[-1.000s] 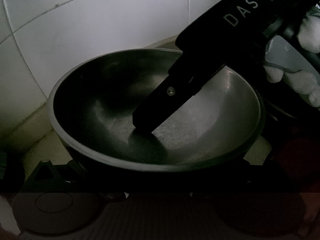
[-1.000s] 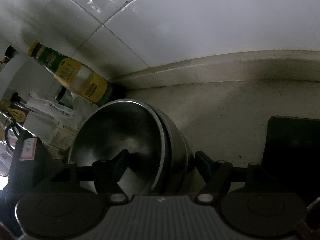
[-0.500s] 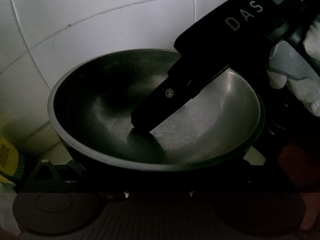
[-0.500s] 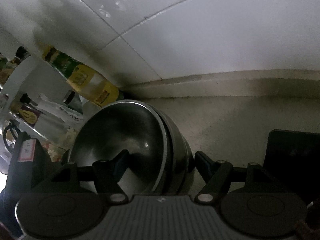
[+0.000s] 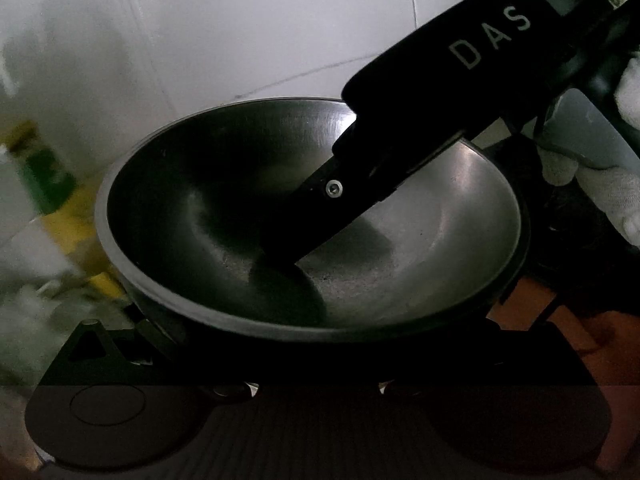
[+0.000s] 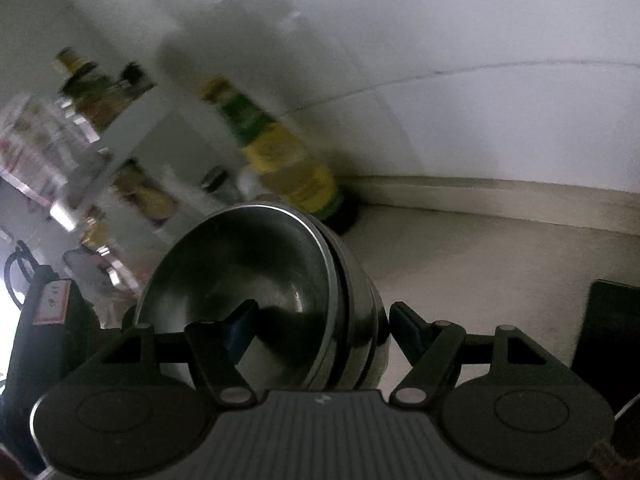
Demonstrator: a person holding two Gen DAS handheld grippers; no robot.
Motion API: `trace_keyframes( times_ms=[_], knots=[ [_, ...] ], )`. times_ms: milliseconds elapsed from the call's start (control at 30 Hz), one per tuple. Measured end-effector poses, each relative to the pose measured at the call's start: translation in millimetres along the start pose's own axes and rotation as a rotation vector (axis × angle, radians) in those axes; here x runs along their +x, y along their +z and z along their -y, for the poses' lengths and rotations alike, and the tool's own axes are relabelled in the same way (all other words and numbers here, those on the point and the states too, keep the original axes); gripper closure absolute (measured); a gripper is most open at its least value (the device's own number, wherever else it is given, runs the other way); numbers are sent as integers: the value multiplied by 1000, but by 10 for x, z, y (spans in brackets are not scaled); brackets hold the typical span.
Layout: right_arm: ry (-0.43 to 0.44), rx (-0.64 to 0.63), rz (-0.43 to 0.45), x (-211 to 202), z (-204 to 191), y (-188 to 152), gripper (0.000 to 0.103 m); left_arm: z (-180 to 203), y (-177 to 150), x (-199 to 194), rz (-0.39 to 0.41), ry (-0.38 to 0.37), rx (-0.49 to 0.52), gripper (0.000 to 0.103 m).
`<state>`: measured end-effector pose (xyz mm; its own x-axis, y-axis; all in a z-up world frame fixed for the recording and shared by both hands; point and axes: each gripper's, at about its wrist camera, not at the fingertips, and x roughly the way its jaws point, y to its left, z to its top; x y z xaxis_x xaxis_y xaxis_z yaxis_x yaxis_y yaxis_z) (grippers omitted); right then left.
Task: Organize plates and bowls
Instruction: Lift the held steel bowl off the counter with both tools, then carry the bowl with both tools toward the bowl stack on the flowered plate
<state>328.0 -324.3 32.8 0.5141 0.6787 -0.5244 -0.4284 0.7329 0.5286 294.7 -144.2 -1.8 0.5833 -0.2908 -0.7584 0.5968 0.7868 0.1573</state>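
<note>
A stack of nested steel bowls (image 5: 420, 248) fills the left wrist view; it also shows in the right wrist view (image 6: 256, 264), tilted on edge. My right gripper (image 6: 324, 320) is shut on the stack's rim, one finger (image 6: 240, 320) inside the top bowl, the other (image 6: 404, 324) outside. In the left wrist view that gripper (image 5: 288, 240) reaches into the bowl from the upper right. My left gripper's fingers are hidden in the dark under the bowl's near rim.
A yellow-green oil bottle (image 6: 280, 156) stands in the tiled corner behind the bowls. A white shelf (image 6: 112, 152) with jars is at the left. A pale countertop (image 6: 500, 264) lies to the right, with a dark object (image 6: 608, 328) at its right edge.
Both views have swung left with the bowls: the bottle and shelf have come further into view. The grip on the stack is unchanged.
</note>
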Motion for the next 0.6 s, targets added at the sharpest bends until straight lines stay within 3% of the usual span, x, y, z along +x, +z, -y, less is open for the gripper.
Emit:
trace_keyframes(
  times_ms=[267, 600],
  knots=[
    [27, -104, -23, -105, -773, -260, 35, 187, -470, -721, -2, 63, -77, 0],
    [63, -155, -97, 22, -1527, -889, 36, 464, -1219, -1373, -65, 82, -153, 0]
  ],
)
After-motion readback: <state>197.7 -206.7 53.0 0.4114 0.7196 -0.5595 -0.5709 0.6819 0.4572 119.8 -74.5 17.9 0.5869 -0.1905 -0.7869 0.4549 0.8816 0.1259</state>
